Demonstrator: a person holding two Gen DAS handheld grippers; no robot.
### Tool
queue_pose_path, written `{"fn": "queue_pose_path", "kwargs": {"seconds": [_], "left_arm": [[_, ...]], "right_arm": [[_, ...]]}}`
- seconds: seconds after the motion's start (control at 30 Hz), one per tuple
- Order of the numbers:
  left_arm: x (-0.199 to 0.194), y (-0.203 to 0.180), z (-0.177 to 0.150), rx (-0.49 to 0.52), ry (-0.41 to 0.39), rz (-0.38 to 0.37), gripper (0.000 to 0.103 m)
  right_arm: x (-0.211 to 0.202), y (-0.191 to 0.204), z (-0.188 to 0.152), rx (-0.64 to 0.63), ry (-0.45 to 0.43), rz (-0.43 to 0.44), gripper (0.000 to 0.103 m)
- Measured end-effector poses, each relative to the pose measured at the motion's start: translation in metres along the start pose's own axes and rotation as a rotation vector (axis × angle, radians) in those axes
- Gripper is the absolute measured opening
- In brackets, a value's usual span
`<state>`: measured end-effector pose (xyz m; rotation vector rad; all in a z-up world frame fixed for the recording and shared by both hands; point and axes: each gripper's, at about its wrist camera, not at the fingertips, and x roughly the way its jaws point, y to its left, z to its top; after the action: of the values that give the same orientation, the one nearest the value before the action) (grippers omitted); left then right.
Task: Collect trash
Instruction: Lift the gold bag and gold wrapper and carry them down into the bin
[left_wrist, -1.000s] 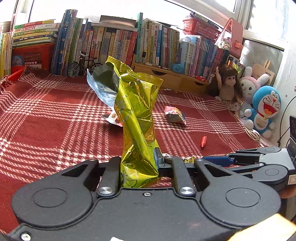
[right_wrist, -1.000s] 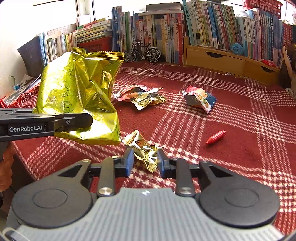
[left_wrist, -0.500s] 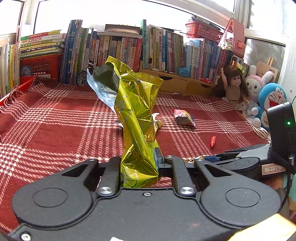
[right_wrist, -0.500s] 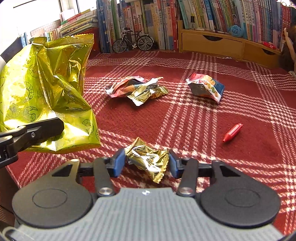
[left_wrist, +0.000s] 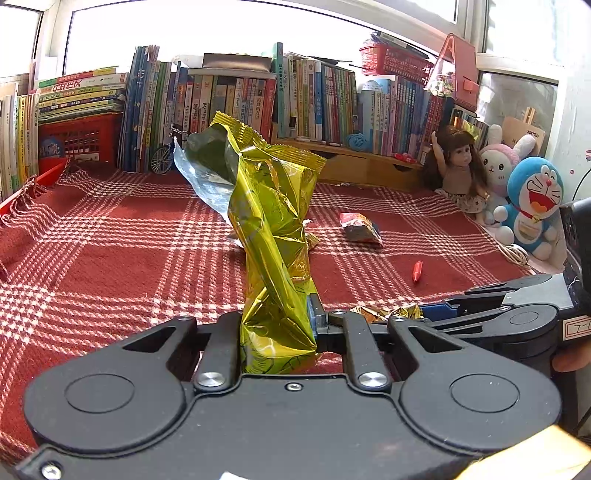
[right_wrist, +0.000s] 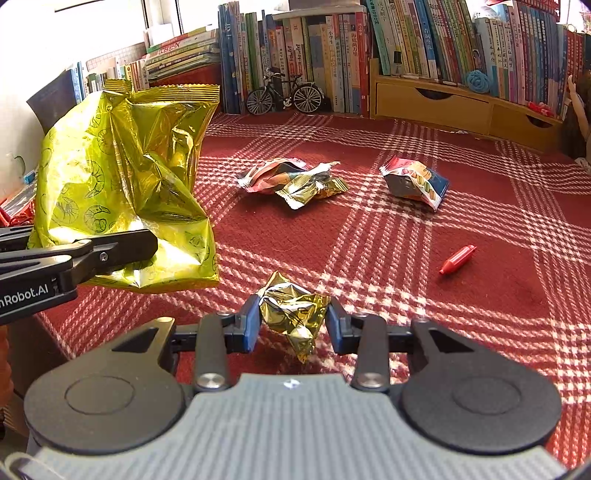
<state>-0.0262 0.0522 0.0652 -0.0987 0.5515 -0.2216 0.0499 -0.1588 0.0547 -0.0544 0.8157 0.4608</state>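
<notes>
The left gripper (left_wrist: 277, 328) is clamped on a big yellow snack bag (left_wrist: 273, 229), held upright as the collecting bag. The right gripper (right_wrist: 291, 325) pinches a crumpled gold wrapper (right_wrist: 291, 314) just above the red plaid blanket (right_wrist: 369, 258). Still left, I judge: the wrapper pile (right_wrist: 291, 181), a blue-red packet (right_wrist: 415, 181) and a small red cap (right_wrist: 458, 259). Nothing blocks them
</notes>
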Motion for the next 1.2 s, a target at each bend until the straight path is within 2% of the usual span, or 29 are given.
{"fn": "queue_pose_path", "kwargs": {"seconds": [0.4, 0.6, 0.77, 0.9, 1.0, 1.2], "left_arm": [[-0.046, -0.006, -0.034, 0.044, 0.01, -0.022, 0.016], [-0.082, -0.004, -0.064, -0.013, 0.047, -0.012, 0.015], [-0.114, -0.007, -0.095, -0.045, 0.067, 0.009, 0.015], [-0.13, -0.009, -0.121, -0.054, 0.148, -0.001, 0.015], [-0.133, -0.011, -0.14, -0.054, 0.225, -0.013, 0.015], [-0.107, -0.015, -0.174, -0.046, 0.426, -0.02, 0.015]], "right_arm": [[-0.029, 0.004, -0.029, 0.002, 0.015, 0.079, 0.042], [-0.048, 0.01, -0.058, 0.018, 0.052, 0.125, 0.042], [-0.069, 0.022, -0.086, -0.017, 0.082, 0.157, 0.042], [-0.076, 0.034, -0.11, -0.036, 0.14, 0.201, 0.042], [-0.07, 0.04, -0.127, -0.03, 0.19, 0.199, 0.042], [-0.04, 0.041, -0.153, 0.023, 0.319, 0.189, 0.042]]}}
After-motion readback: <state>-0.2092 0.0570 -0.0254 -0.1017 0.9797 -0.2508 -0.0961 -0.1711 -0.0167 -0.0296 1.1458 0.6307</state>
